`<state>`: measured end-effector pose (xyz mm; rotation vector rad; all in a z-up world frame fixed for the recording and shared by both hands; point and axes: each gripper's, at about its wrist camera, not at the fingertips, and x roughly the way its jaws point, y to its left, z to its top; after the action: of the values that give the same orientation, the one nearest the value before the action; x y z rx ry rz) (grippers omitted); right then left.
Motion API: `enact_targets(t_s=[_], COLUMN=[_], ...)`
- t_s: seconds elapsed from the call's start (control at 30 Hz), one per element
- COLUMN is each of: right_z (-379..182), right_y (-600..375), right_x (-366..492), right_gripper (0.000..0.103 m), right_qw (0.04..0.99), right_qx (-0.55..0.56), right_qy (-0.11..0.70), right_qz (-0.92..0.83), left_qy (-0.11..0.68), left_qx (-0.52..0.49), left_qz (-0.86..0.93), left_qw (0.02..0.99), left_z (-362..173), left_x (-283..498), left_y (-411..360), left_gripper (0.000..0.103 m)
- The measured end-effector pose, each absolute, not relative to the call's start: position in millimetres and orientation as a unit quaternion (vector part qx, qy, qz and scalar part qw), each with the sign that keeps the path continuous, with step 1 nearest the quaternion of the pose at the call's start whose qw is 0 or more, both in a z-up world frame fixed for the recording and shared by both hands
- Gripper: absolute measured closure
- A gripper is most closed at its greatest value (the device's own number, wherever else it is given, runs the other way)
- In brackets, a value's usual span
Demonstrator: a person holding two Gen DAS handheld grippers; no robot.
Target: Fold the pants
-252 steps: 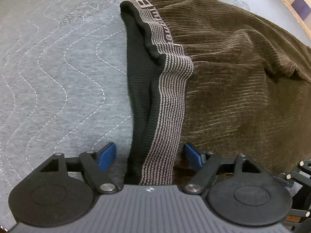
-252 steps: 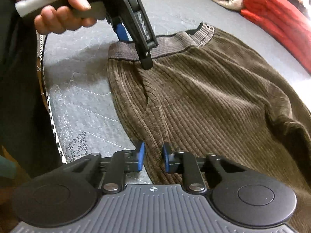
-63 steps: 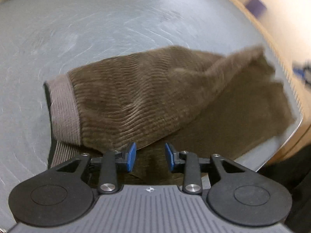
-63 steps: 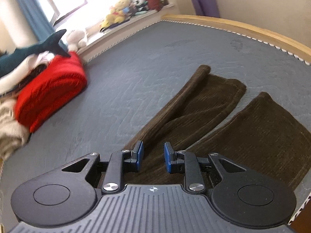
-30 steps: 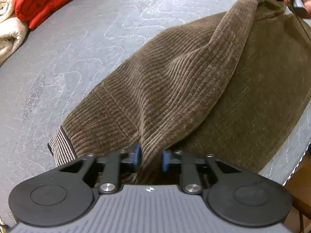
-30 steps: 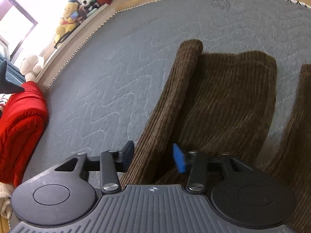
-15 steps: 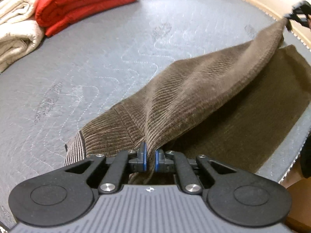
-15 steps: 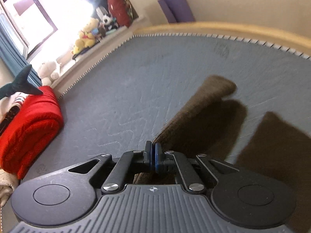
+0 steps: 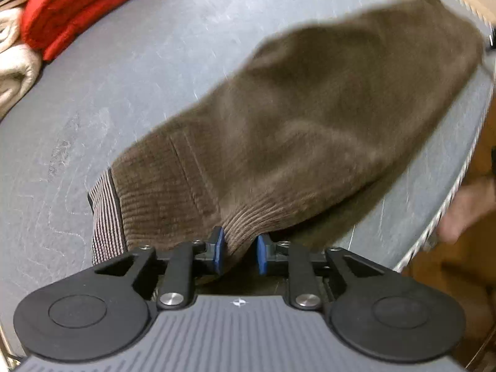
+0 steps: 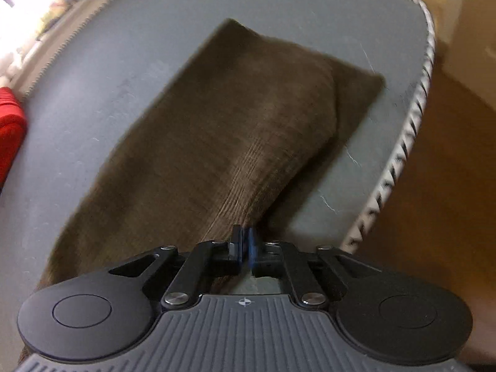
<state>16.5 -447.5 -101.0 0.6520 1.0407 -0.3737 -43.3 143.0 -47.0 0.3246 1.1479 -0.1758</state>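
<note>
Brown corduroy pants (image 9: pixel 294 117) lie on the grey quilted mattress (image 9: pixel 124 62), one leg laid over the other. The striped grey waistband (image 9: pixel 104 210) shows at the lower left. My left gripper (image 9: pixel 238 252) has its blue pads apart, with a fold of the pants near the crotch between them. My right gripper (image 10: pixel 245 246) is shut on the leg cuff edge of the pants (image 10: pixel 217 130); the lower leg's cuff (image 10: pixel 359 90) sticks out beyond it. Both views are motion-blurred.
A folded red blanket (image 9: pixel 77 9) and a cream blanket (image 9: pixel 12 71) lie at the far left; the red one also shows in the right wrist view (image 10: pixel 9 130). The mattress's piped edge (image 10: pixel 400 161) runs close on the right, with wooden floor (image 10: pixel 449 186) beyond. A hand (image 9: pixel 468 204) is at right.
The lifted leg has been carried over and now lies on top of the other leg. My left gripper's pads have opened from shut. The right gripper stays shut on the cuff.
</note>
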Motion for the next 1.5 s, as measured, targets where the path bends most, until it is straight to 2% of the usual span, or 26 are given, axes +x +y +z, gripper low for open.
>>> enact_targets(t_s=[0.07, 0.13, 0.17, 0.3, 0.37, 0.43, 0.47, 0.77, 0.93, 1.17, 1.2, 1.23, 1.3, 1.33, 1.43, 1.5], right_z=[-95, -89, -84, -53, -37, -30, -32, -119, -135, -136, -131, -121, -101, -95, -102, -110], right_y=[-458, -465, -470, -491, -510, -525, -533, -556, -548, -558, -559, -561, -562, -564, -562, -563], right_x=[19, 21, 21, 26, 24, 19, 17, 31, 45, 45, 44, 44, 42, 41, 52, 53], right_gripper=[0.096, 0.091, 0.09, 0.089, 0.082, 0.068, 0.067, 0.065, 0.059, 0.062, 0.067, 0.077, 0.086, 0.087, 0.087, 0.087], right_qw=[0.808, 0.813, 0.816, 0.839, 0.855, 0.868, 0.869, 0.751, 0.719, 0.708, 0.72, 0.742, 0.786, 0.798, 0.799, 0.788], right_qx=[0.314, 0.328, 0.334, 0.349, 0.343, 0.33, 0.318, 0.479, 0.529, 0.582, 0.578, 0.559, 0.506, 0.487, 0.422, 0.418], right_qy=[0.465, 0.447, 0.437, 0.376, 0.333, 0.301, 0.298, 0.407, 0.41, 0.34, 0.322, 0.301, 0.266, 0.257, 0.324, 0.345], right_qz=[-0.178, -0.177, -0.176, -0.182, -0.198, -0.219, -0.234, -0.201, -0.188, -0.209, -0.21, -0.215, -0.237, -0.246, -0.279, -0.291], left_qy=[0.524, 0.499, 0.486, 0.467, 0.467, 0.468, 0.468, 0.482, 0.481, 0.484, 0.486, 0.488, 0.492, 0.493, 0.5, 0.506], left_qx=[0.099, 0.052, 0.031, -0.007, 0.006, 0.018, 0.021, 0.034, 0.046, 0.043, 0.042, 0.042, 0.029, 0.021, 0.009, 0.008], left_qz=[-0.085, -0.085, -0.082, -0.056, -0.036, -0.022, -0.019, -0.011, -0.015, -0.015, -0.014, -0.013, -0.017, -0.017, -0.012, -0.001], left_qw=[0.841, 0.861, 0.869, 0.883, 0.884, 0.883, 0.883, 0.875, 0.876, 0.874, 0.873, 0.872, 0.87, 0.869, 0.866, 0.862], left_z=[-32, -17, -11, 0, -3, -3, -5, -18, -20, -24, -24, -25, -26, -26, -29, -32], left_x=[-39, -36, -34, -22, -14, -11, -8, 6, 10, 11, 12, 12, 12, 13, 13, 13], left_y=[149, 152, 152, 154, 154, 150, 150, 148, 141, 140, 141, 141, 145, 146, 153, 157], left_gripper=[0.058, 0.042, 0.04, 0.039, 0.037, 0.034, 0.033, 0.032, 0.032, 0.032, 0.032, 0.032, 0.032, 0.031, 0.031, 0.031])
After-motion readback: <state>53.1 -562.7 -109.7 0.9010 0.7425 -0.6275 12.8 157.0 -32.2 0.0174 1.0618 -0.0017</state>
